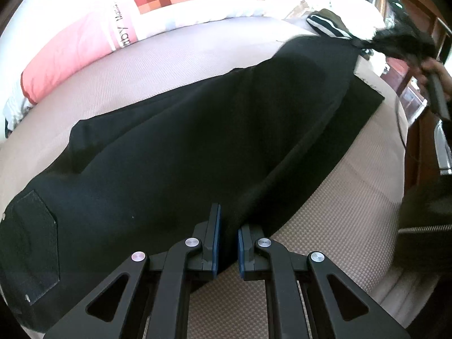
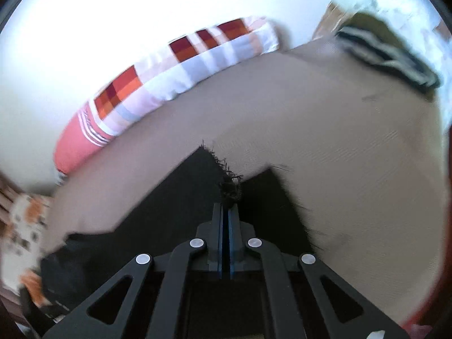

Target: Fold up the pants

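Pants lie lengthwise on bed. Left gripper pinches waist edge; right gripper clamps frayed hem, lifted. Risk: thin hem grip slips under tension, leg drops crooked.

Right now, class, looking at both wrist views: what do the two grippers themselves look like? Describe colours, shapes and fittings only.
Both match. The left gripper and right gripper are matt black, with blue pads lining the inner faces of two flat fingers. Angled black link arms with triangular cut-outs carry them, joined by round silver pins. No cables or markings show.
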